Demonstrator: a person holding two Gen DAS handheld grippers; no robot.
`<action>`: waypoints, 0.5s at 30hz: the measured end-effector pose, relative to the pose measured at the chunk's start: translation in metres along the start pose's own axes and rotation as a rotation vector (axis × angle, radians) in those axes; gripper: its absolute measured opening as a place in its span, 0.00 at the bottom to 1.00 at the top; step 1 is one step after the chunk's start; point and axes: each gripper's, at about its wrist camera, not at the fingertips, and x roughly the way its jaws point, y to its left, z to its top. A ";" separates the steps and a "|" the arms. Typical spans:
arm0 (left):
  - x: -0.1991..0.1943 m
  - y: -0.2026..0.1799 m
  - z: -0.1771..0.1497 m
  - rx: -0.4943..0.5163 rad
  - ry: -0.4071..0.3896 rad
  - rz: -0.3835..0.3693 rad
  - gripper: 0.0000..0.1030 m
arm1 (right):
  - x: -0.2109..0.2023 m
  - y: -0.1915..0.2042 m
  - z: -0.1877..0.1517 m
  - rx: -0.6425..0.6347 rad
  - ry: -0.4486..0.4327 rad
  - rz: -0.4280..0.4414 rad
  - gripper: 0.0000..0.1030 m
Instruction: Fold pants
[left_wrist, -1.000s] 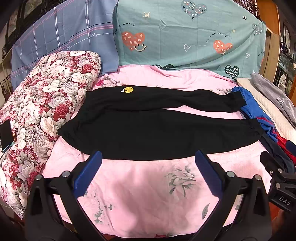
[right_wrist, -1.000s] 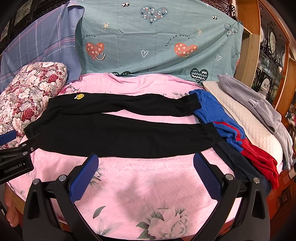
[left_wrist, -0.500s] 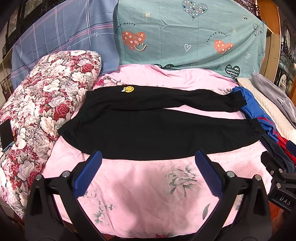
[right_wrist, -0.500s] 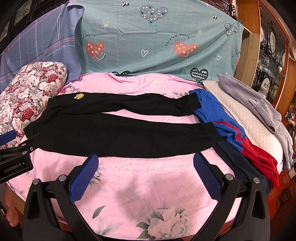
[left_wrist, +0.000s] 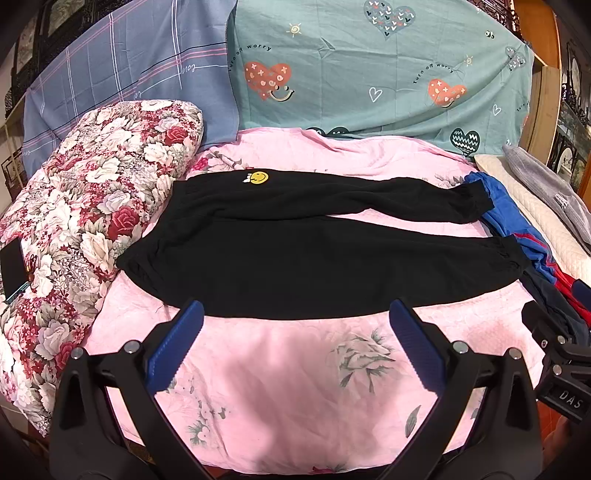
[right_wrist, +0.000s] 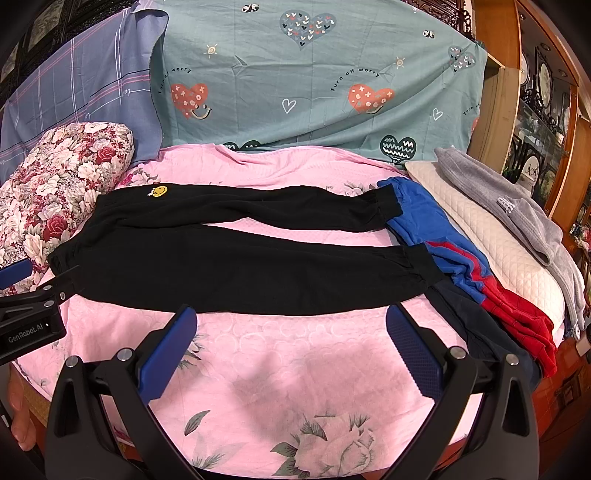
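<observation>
Left wrist view matches a second ago: nothing has moved, so I judge folding unstarted. One pink bed (left_wrist: 295, 398) carries one pair of black pants (left_wrist: 314, 254), flat, waistband left, two legs running right. My left tongs (left_wrist: 295, 350) and right tongs (right_wrist: 291, 350) gape apart, empty, near the bed's near edge.

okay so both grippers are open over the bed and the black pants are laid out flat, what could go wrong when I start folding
1. The cuffs of the black pants lie against the blue and red garment; a grab at that end might catch both.
2. The waistband touches the floral quilt, leaving little room for the left gripper.
3. The right gripper might pinch the pink sheet too.
</observation>
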 end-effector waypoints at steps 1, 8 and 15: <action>0.000 0.000 0.000 0.000 0.000 0.000 0.98 | 0.000 0.000 0.000 0.000 0.000 0.000 0.99; 0.000 0.000 0.000 0.002 0.000 0.001 0.98 | 0.000 0.000 0.000 -0.001 0.000 0.000 0.99; 0.006 0.000 -0.003 0.008 0.026 -0.005 0.98 | 0.002 0.000 -0.001 -0.001 0.002 0.003 0.99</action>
